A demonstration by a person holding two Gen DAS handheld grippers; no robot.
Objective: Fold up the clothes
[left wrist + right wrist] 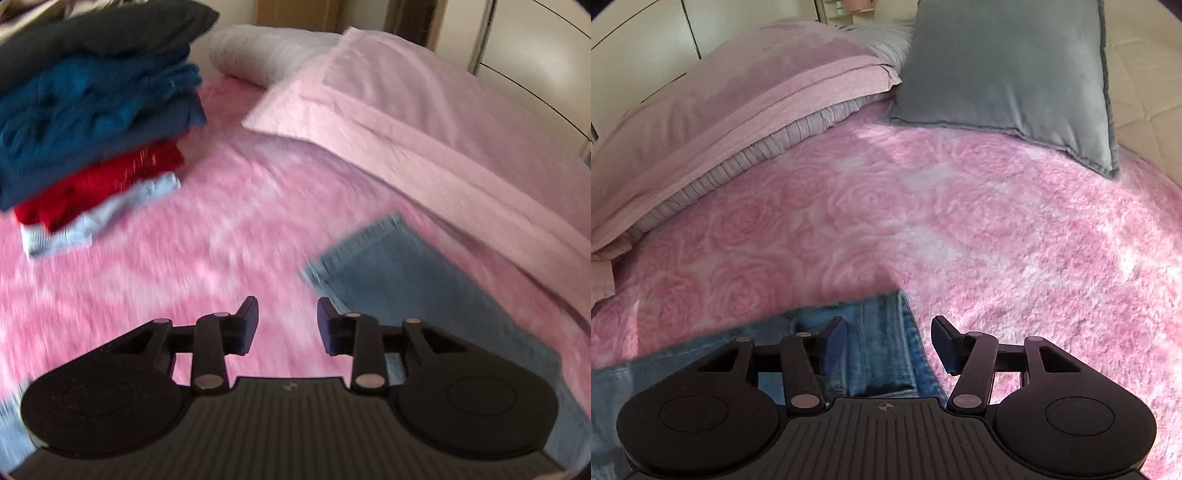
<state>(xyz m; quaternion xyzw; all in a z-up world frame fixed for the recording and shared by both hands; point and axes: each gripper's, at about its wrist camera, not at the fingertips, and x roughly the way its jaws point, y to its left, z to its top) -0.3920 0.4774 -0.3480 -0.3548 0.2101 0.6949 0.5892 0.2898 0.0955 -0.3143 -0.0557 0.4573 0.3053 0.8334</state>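
Jeans point(879, 343) flat on pink blanket point(997, 240): denim heavy, stiff, thick at seams. Best hold: hem corner. Left gripper point(287, 325), right gripper point(888, 341) jaws wide, empty.

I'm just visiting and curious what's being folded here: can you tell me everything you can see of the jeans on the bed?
The jeans are light blue denim with stitched seams and a hemmed end, lying flat on the fluffy pink blanket, close to the pink pillow. The left view is blurred. The open right claw hovers over them without gripping; the open left claw is beside them. Their waist isn't visible.
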